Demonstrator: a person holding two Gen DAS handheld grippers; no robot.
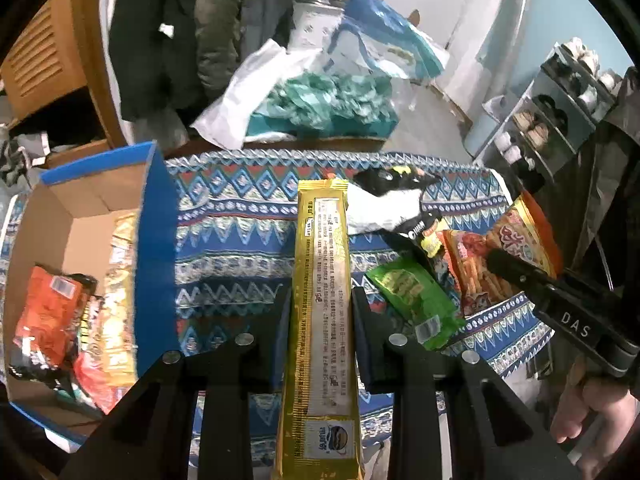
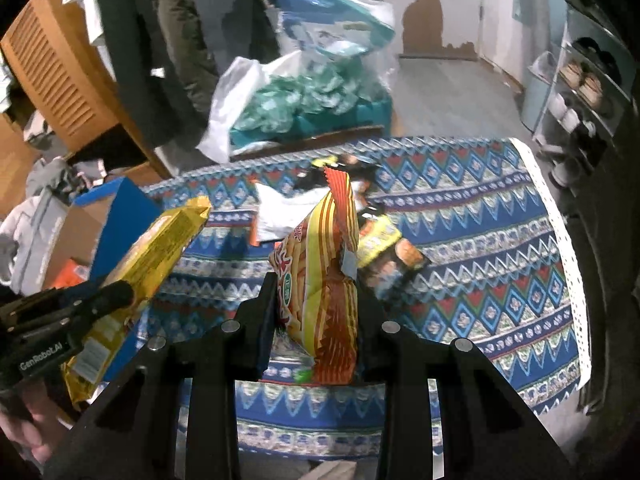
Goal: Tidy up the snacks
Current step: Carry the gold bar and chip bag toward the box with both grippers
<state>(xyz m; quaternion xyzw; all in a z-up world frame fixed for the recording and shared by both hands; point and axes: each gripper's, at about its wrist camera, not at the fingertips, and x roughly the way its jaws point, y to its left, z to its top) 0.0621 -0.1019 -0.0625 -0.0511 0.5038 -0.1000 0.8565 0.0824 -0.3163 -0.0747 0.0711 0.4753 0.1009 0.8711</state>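
Note:
My left gripper (image 1: pixel 320 300) is shut on a long gold biscuit pack (image 1: pixel 322 300), held above the patterned tablecloth (image 1: pixel 236 232); the pack also shows in the right wrist view (image 2: pixel 148 264). My right gripper (image 2: pixel 316 292) is shut on an orange-and-yellow striped snack bag (image 2: pixel 324 280), lifted over the cloth; that bag also shows in the left wrist view (image 1: pixel 524 236). A blue-sided cardboard box (image 1: pixel 156 264) at the left holds several snack packs. A green pack (image 1: pixel 412 300), an orange pack (image 1: pixel 472 276) and a black-and-white pack (image 1: pixel 388 204) lie on the cloth.
A dark snack pack (image 2: pixel 396 260) lies on the cloth behind the striped bag. Beyond the table's far edge are plastic bags (image 1: pixel 328 100), hanging coats (image 1: pixel 160 32) and a wooden cabinet (image 1: pixel 44 52). A shoe rack (image 1: pixel 560 100) stands at the right.

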